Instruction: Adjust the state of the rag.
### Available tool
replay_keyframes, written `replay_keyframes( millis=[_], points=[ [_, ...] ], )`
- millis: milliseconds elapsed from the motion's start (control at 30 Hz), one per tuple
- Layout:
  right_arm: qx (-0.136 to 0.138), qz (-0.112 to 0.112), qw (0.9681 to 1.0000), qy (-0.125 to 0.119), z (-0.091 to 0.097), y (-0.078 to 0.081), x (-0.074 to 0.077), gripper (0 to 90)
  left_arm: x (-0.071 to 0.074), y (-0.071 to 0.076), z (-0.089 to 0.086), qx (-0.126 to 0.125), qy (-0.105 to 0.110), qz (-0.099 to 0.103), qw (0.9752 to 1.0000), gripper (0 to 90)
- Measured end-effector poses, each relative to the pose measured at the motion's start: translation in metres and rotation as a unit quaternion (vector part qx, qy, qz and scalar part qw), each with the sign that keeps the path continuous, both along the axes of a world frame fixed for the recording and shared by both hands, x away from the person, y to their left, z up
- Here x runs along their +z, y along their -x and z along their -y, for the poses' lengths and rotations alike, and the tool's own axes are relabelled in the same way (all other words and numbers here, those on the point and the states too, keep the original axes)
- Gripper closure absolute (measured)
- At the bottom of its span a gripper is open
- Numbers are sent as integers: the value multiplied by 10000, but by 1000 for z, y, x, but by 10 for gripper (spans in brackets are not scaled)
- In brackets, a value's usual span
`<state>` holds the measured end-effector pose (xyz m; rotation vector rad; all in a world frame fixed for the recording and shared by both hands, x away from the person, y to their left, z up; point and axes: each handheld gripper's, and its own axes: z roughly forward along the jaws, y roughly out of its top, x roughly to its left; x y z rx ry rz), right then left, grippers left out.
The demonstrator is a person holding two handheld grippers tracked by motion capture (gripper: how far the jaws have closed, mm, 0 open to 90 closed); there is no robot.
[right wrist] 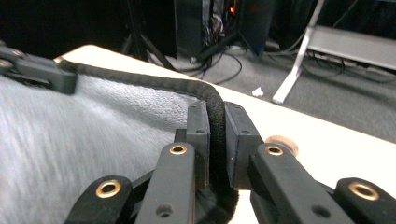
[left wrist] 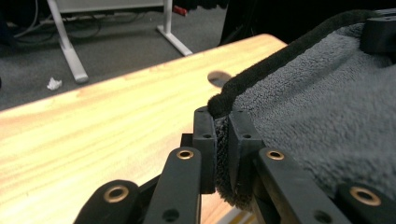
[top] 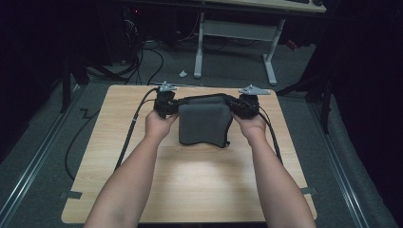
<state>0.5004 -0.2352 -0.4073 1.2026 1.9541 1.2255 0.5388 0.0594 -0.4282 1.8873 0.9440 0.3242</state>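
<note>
A grey fleece cloth (top: 203,124) with a black hem hangs between my two grippers over the far half of the wooden table (top: 190,185). My left gripper (top: 167,105) is shut on the cloth's left upper corner; in the left gripper view its jaws pinch the cloth (left wrist: 317,107) just below the black hem (left wrist: 280,60). My right gripper (top: 243,106) is shut on the right upper corner, and in the right gripper view the hem (right wrist: 205,95) runs between its pads (right wrist: 198,135). The cloth's lower edge rests on the table.
A white desk frame (top: 235,45) stands on the grey floor beyond the table, with cables (top: 147,61) and a scrap of paper (top: 183,73) near it. Gripper cables (top: 130,130) trail across the table's left and right sides. Metal rails (top: 38,156) flank the table.
</note>
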Motion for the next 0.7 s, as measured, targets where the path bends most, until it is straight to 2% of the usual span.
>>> replay_keyframes(
  millis=[33, 133, 200, 367, 500, 533, 567, 633, 700],
  points=[
    [-70, -91, 9999, 121, 1, -1, -8, 827, -1, 0, 0, 22, -30, -13, 10000, 832],
    [-71, -215, 9997, 86, 4, -1, -16, 818, -7, 0, -3, -34, 36, -69, 10000, 826],
    [-50, -223, 9997, 109, 4, 0, -23, 824, -9, 0, -4, -62, 72, -93, 9999, 821],
    [-59, -252, 9996, 103, 2, 2, -28, 835, -16, -2, -7, -17, 179, -293, 9994, 794],
    [-97, -318, 9994, 87, 2, 4, -32, 828, -18, -2, -8, 56, 270, -352, 9990, 771],
    [-95, -337, 9994, 47, 4, 4, -33, 814, -18, -2, -9, 139, 296, -388, 9987, 742],
    [-200, -335, 9992, 23, 6, 5, -33, 741, -19, -2, -11, 228, 271, -395, 9986, 692],
    [-244, -345, 9991, 7, 7, 5, -32, 733, -20, -1, -15, 285, 279, -380, 9985, 677],
    [-249, -296, 9993, -6, 11, 6, -30, 680, -20, 1, -18, 324, 231, -360, 9986, 639]
  ],
)
